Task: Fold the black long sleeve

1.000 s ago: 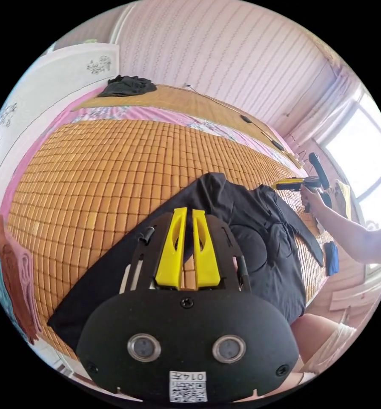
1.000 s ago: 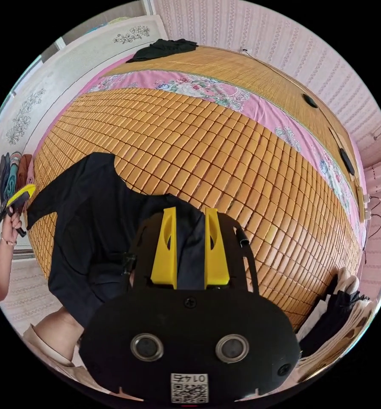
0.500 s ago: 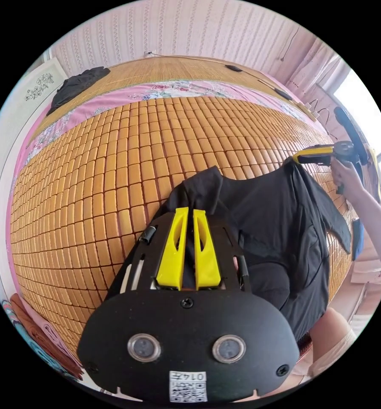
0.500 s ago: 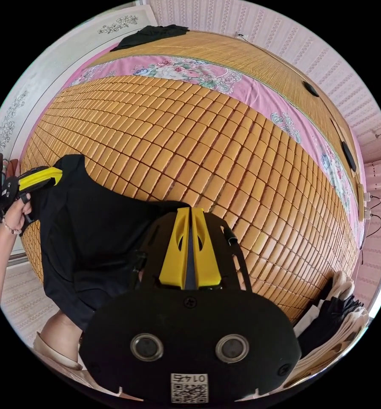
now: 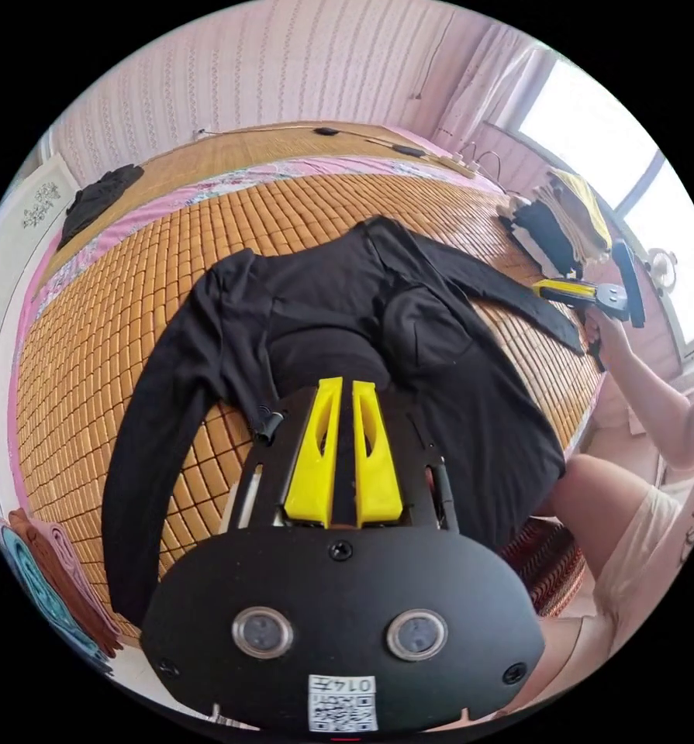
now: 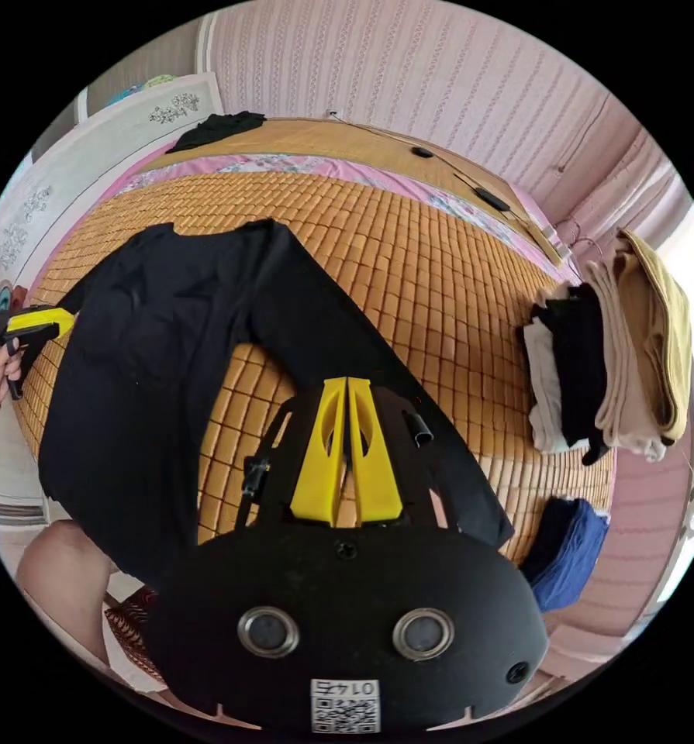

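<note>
Bamboo mat (image 5: 91, 325), black long sleeve (image 5: 347, 310) now outspread (previously bunched).

The shirt (image 5: 347, 310) lies spread on the mat (image 5: 129, 325), its hem hanging over the near edge. Near it, at that edge, sits the left gripper (image 5: 345, 387). The right gripper (image 6: 347, 387) sits over the shirt's right sleeve. Right of the shirt, a stack of folded clothes (image 6: 610, 349) rests on the mat. A crumpled garment (image 6: 215, 128) lies at the far left.
</note>
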A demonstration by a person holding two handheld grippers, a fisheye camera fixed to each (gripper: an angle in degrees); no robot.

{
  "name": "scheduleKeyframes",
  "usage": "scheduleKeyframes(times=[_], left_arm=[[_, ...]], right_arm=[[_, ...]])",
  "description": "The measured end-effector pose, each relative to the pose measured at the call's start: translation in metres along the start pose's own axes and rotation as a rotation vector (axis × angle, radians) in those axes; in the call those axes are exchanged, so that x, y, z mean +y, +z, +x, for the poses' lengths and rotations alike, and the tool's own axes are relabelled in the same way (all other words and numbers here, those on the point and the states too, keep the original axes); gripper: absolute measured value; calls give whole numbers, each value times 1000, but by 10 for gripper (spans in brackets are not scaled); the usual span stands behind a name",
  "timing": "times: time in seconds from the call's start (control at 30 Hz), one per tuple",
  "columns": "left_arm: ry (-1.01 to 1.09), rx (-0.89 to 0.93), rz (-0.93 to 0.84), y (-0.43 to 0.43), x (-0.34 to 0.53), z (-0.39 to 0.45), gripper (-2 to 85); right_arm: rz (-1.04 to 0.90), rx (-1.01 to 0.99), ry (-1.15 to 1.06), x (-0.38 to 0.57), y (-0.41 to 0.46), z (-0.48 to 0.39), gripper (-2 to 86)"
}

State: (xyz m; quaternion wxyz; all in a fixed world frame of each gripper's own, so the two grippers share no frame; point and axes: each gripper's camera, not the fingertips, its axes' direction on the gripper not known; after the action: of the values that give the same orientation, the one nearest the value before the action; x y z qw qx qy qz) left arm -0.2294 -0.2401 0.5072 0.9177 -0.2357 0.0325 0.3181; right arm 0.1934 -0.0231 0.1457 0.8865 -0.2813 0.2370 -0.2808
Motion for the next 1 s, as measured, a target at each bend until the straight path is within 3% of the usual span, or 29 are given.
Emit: scheduleKeyframes(times=[0.17,0.37,0.47,0.7,0.87,1.0], left_arm=[[37,99,203,10,-27,50,46],[227,143,286,48,-78,126,53],[309,214,265,71,-103,167,54],[529,333,189,114,-139,281,62],[637,293,239,117,-140,362,66],[666,278,235,121,-149,419,85]], right_arm=[[-24,244,219,83,17,42,-9],[105,89,211,129,29,79,-10],[205,107,203,156,32,97,-10],[231,235,259,221,43,131,-10],[265,308,329,269,34,170,-9],[296,224,416,307,34,205,-8]])
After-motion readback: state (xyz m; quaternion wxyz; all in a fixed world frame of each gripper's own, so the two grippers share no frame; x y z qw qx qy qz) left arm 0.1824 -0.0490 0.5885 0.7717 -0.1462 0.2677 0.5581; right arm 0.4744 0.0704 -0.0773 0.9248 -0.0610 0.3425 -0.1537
